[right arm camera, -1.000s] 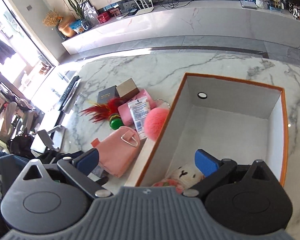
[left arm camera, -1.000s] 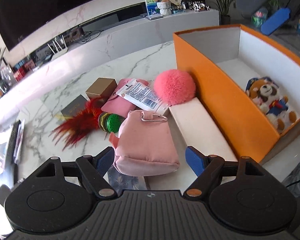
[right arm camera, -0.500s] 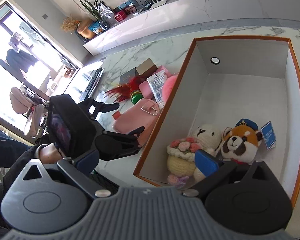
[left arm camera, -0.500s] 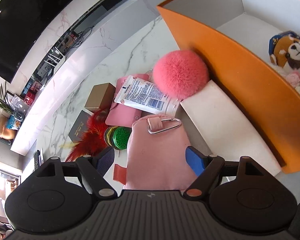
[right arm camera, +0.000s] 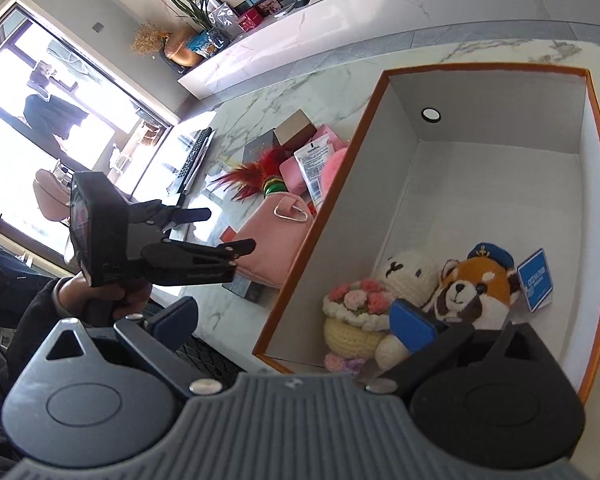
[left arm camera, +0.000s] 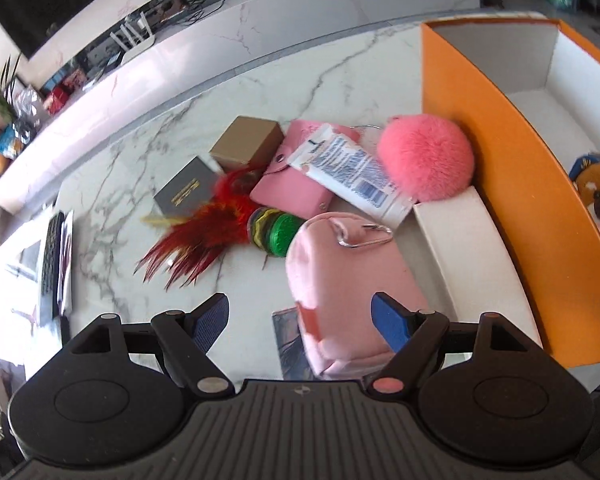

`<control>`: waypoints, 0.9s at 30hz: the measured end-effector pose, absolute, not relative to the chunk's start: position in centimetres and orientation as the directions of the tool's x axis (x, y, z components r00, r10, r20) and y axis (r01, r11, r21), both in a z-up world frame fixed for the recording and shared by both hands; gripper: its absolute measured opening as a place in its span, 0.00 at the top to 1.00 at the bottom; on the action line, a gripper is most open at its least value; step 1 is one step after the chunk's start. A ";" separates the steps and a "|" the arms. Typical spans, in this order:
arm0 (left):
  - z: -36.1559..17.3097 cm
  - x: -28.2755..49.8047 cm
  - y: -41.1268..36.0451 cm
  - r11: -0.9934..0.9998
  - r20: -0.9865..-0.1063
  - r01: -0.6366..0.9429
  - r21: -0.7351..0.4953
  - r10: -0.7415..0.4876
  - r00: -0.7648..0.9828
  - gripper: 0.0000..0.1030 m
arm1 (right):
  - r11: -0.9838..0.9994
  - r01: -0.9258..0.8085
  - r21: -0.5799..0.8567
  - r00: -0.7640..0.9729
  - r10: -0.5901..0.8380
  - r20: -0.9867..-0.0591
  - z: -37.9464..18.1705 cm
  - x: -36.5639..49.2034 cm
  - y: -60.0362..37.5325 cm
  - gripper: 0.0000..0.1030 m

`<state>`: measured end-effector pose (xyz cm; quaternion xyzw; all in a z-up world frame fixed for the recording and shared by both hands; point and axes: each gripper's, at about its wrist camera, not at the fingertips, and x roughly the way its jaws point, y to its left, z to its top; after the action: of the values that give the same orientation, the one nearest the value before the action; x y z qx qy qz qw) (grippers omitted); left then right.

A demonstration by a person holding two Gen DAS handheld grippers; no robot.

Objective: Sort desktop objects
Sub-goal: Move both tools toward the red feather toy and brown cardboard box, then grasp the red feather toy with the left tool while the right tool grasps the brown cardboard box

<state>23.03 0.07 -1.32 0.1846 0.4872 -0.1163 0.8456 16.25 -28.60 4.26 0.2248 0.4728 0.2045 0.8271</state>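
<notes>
My left gripper (left arm camera: 300, 320) is open and hovers over the near end of a pink pouch (left arm camera: 348, 276) with a metal clip; its pads do not touch the pouch. Beyond the pouch lie a red feather toy (left arm camera: 204, 232), a pink wallet (left arm camera: 292, 188), a white tube (left arm camera: 348, 168) and a pink pompom (left arm camera: 428, 158). The orange box (right arm camera: 384, 152) holds a red panda plush (right arm camera: 476, 292), a white crochet bunny (right arm camera: 404, 270) and a crochet flower pot (right arm camera: 352, 316). My right gripper (right arm camera: 294, 322) is open above the box's near corner, holding nothing. The left gripper (right arm camera: 228, 230) shows there too.
A brown box (left arm camera: 246, 142) and a grey box (left arm camera: 184, 192) sit behind the feather toy. A white flat box (left arm camera: 468, 256) lies against the orange box's outer wall (left arm camera: 500, 184). A keyboard (left arm camera: 54, 256) is at the table's left edge. A person's hand (right arm camera: 100, 296) holds the left gripper.
The left gripper has swung left and turned, bringing the feather toy and small boxes into fuller view. The right gripper has dropped toward the box, with the plush toys now in sight.
</notes>
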 end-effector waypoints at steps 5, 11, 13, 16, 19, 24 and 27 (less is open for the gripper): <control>-0.7 26.9 7.7 0.987 -0.881 0.160 -0.021 -0.093 0.463 0.10 | 0.813 -0.179 0.554 0.426 0.572 -0.701 8.3 22.5 -25.7 0.01; -2.7 32.3 11.5 0.966 -0.907 -0.098 -0.241 -0.188 0.378 0.10 | 0.877 -0.156 0.455 0.439 0.474 -0.763 9.5 33.7 -19.4 0.01; -4.1 33.4 11.3 0.947 -0.916 -0.159 -0.280 -0.214 0.340 0.10 | 0.905 -0.165 0.392 0.419 0.424 -0.803 8.5 37.4 -17.3 0.01; -5.9 34.8 10.1 0.922 -0.926 -0.211 -0.326 -0.266 0.268 0.10 | 0.941 -0.200 0.271 0.366 0.329 -0.871 6.2 42.0 -14.3 0.01; -6.7 35.5 9.6 0.885 -0.927 -0.315 -0.344 -0.265 0.267 0.10 | 0.961 -0.200 0.190 0.347 0.251 -0.904 3.8 45.3 -12.4 0.01; -6.7 36.0 8.8 0.857 -0.916 -0.357 -0.373 -0.278 0.289 0.10 | 0.971 -0.220 0.097 0.302 0.162 -0.940 0.0 48.8 -10.4 0.03; -6.7 36.7 7.9 0.886 -0.931 -0.331 -0.324 -0.236 0.279 0.10 | 0.969 -0.228 0.099 0.278 0.162 -0.947 -1.6 50.0 -9.7 0.05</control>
<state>36.69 7.92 -6.70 -0.2366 0.5996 0.0311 0.7639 50.04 -9.69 -1.64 -0.0280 0.5881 0.1220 0.7990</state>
